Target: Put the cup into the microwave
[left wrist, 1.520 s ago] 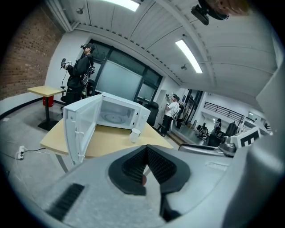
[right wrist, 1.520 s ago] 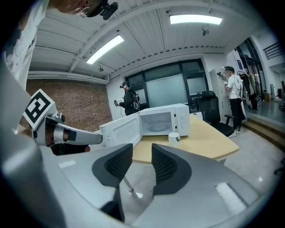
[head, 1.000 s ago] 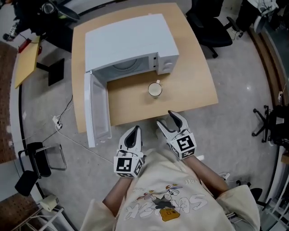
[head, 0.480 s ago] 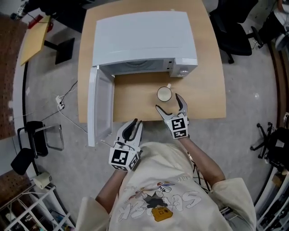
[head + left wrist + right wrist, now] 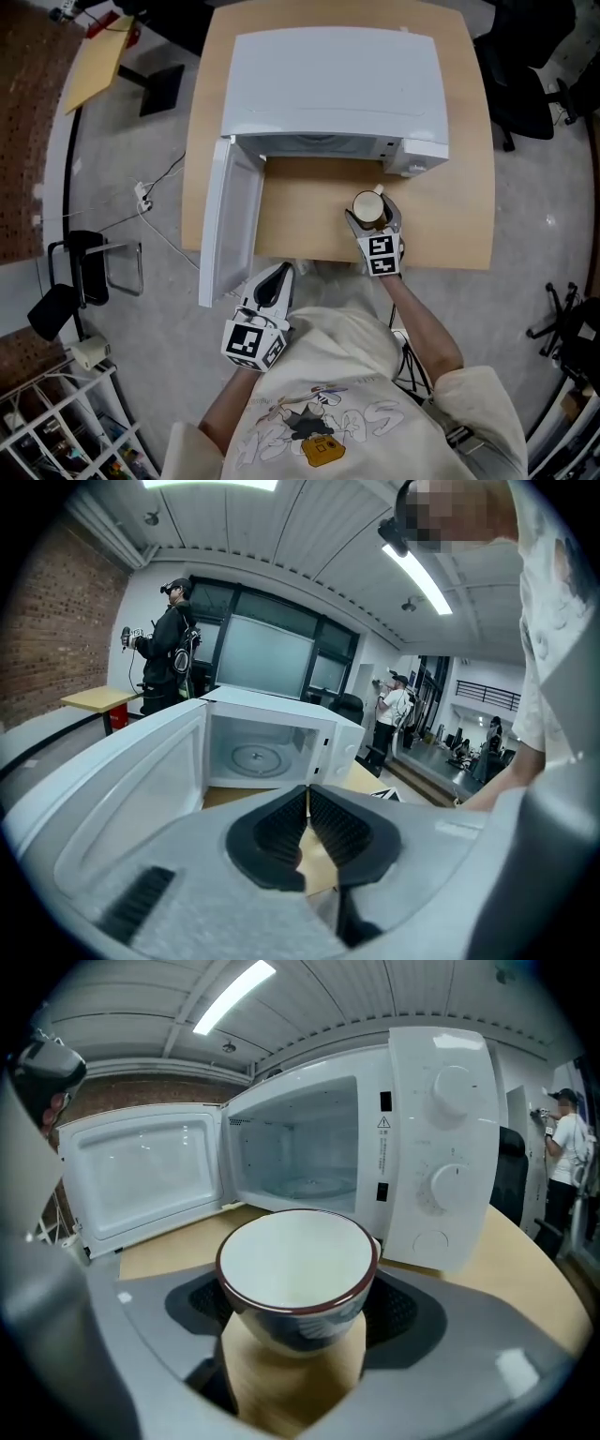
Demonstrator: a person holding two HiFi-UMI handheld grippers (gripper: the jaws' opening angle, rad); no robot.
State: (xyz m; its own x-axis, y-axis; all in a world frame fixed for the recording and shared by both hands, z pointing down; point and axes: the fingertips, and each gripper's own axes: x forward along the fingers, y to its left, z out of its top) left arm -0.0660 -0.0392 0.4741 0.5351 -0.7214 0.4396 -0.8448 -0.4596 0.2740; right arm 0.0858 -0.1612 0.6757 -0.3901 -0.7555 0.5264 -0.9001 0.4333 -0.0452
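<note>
The cup [image 5: 298, 1269] is set upright on the desk [image 5: 464, 220], just in front of the control panel of the microwave [image 5: 333, 84], whose door [image 5: 228, 225] is swung wide open. The cup is flanked by the jaws of the right tool [image 5: 373, 217], which are closing around it — no firm pinch is seen. The left tool [image 5: 278, 274] is held off the desk's near edge, its jaws pressed together on nothing.
</note>
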